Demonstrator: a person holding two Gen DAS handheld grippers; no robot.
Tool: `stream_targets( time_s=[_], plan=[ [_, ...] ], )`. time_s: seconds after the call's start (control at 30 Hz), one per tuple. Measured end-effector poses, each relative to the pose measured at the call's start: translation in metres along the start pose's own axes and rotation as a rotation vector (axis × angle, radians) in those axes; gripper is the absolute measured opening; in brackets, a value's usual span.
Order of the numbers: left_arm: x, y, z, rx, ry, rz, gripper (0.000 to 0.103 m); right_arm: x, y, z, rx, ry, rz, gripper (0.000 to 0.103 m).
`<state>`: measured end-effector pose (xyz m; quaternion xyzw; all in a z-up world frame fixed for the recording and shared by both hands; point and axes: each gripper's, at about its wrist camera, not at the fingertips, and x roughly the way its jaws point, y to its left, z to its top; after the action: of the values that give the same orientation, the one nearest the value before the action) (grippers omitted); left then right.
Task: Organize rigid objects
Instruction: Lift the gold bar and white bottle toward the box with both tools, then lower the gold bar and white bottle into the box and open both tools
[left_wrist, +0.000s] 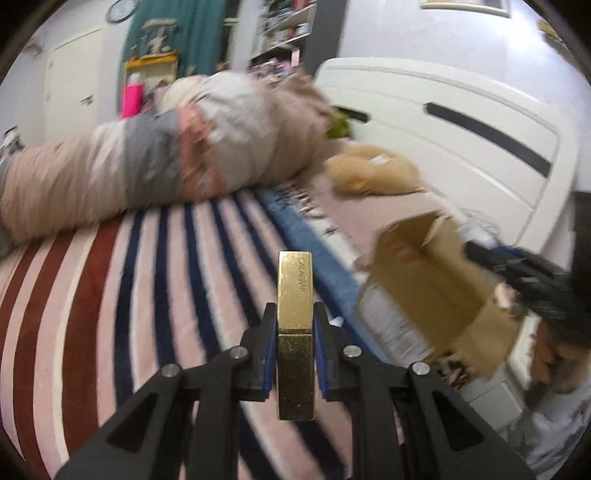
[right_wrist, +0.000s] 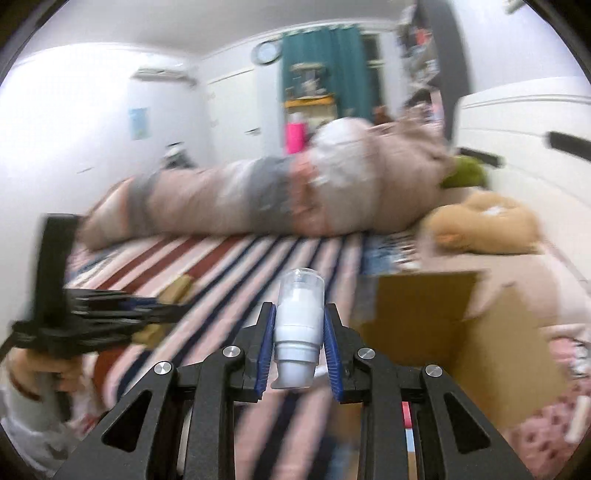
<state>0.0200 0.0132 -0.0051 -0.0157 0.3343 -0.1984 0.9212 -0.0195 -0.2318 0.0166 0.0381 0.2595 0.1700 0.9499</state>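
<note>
Now both grippers carry cargo above the striped bed (left_wrist: 110, 280). Left gripper (left_wrist: 295, 328) clamps a gold case (left_wrist: 295, 295); right gripper (right_wrist: 299, 328) pinches a white bottle (right_wrist: 298, 325). Box (left_wrist: 436, 280) sits open near the bed's right edge, probably the destination.

At lower centre the right gripper (right_wrist: 298, 332) clamps a small white pump bottle (right_wrist: 298, 328) with a clear cap; a cardboard box (right_wrist: 443, 325) sits right, the left gripper (right_wrist: 122, 314) blurs at left above a striped blanket (right_wrist: 236, 266)
</note>
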Motion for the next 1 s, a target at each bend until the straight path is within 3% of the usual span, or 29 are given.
stream_targets(
  time_s=[0.13, 0.33, 0.47, 0.63, 0.8, 1.0],
  plan=[
    [0.007, -0.044, 0.031, 0.075, -0.009, -0.077, 0.015, 0.018, -0.055, -0.01, 0.034, 0.136, -0.098, 0.021],
    [0.033, -0.112, 0.062, 0.182, 0.022, -0.163, 0.015, 0.039, -0.088, -0.029, 0.029, 0.22, -0.155, 0.022],
    [0.061, -0.144, 0.075, 0.233, 0.085, -0.19, 0.015, 0.035, -0.098, -0.039, 0.045, 0.201, -0.15, 0.036],
    [0.106, -0.167, 0.077, 0.286, 0.227, -0.19, 0.015, 0.026, -0.096, -0.045, 0.047, 0.171, -0.106, 0.036],
    [0.141, -0.183, 0.064, 0.362, 0.351, -0.136, 0.015, 0.028, -0.098, -0.047, 0.057, 0.174, -0.088, 0.036],
    [0.155, -0.18, 0.062, 0.349, 0.371, -0.119, 0.015, 0.028, -0.101, -0.047, 0.067, 0.164, -0.069, 0.036]
  ],
)
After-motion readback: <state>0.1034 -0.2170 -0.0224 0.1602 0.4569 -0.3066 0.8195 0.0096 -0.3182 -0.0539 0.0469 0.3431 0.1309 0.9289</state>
